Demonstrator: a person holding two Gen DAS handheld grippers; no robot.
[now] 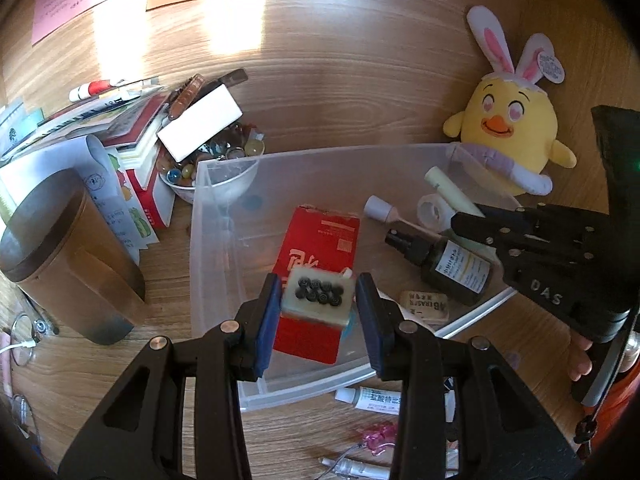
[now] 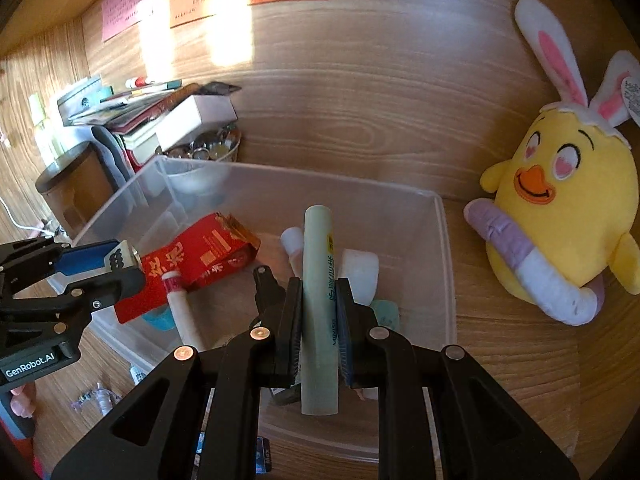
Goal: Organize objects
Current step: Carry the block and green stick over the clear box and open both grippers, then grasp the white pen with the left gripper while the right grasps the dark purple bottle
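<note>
Wooden desk (image 2: 500,360) carries a clear bin (image 1: 212,240); above it, left gripper (image 1: 318,300) gapes, its mahjong tile (image 1: 318,294) possibly bouncing out, while right gripper (image 2: 319,312) clamps a green tube (image 2: 319,280).

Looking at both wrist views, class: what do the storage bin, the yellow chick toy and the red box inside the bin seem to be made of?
Storage bin: clear, slightly frosted plastic; the wood grain shows through its walls.
Yellow chick toy: soft plush fabric with a fuzzy matte surface and stitched face.
Red box: probably printed cardboard, judging by its torn, frayed top edge.
</note>
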